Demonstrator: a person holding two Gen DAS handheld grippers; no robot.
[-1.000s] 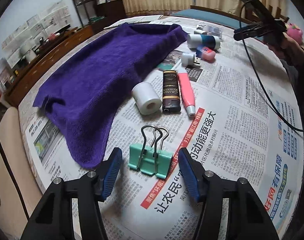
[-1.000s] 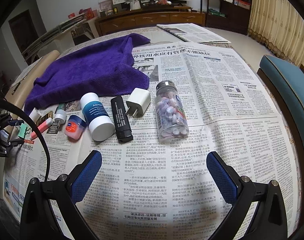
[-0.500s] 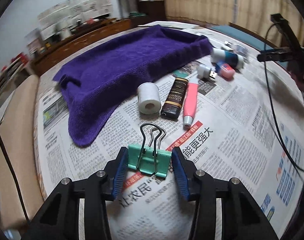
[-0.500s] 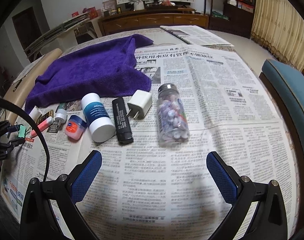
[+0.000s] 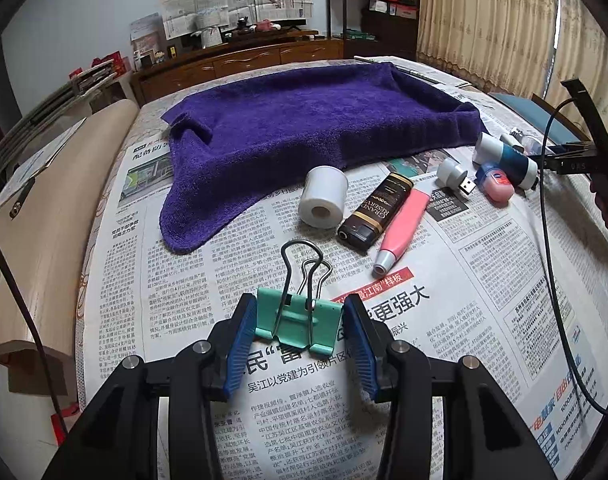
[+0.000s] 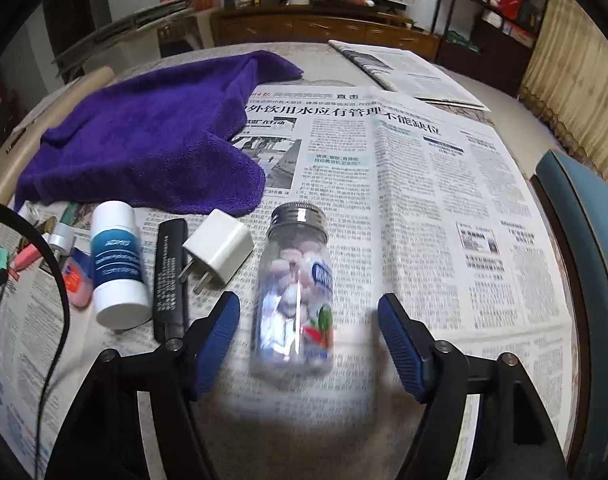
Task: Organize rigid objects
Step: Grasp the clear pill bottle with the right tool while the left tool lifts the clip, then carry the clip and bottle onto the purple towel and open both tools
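Observation:
A mint-green binder clip [image 5: 323, 318] lies on the newspaper with its wire handles pointing away, and my left gripper [image 5: 300, 314] is shut on it, blue pads pressing both sides. A clear bottle of pills with a metal cap [image 6: 294, 280] lies between the fingers of my right gripper [image 6: 307, 308]. Its jaws are closing, with gaps still on both sides of the bottle. Beside the bottle lie a white charger [image 6: 218, 252], a black bar [image 6: 170, 276] and a white-and-blue bottle [image 6: 116, 264].
A purple towel [image 5: 311, 128] covers the far half of the table. Beyond the clip lie a white roll [image 5: 323, 197], a dark lighter [image 5: 377, 210], a pink tube [image 5: 401, 228], a USB plug [image 5: 453, 174] and a pink jar [image 5: 497, 180]. A blue chair [image 6: 583, 240] stands right.
My left gripper closed onto the binder clip and rolled, so the table now looks level. My right gripper moved forward over the pill bottle and its jaws narrowed around it.

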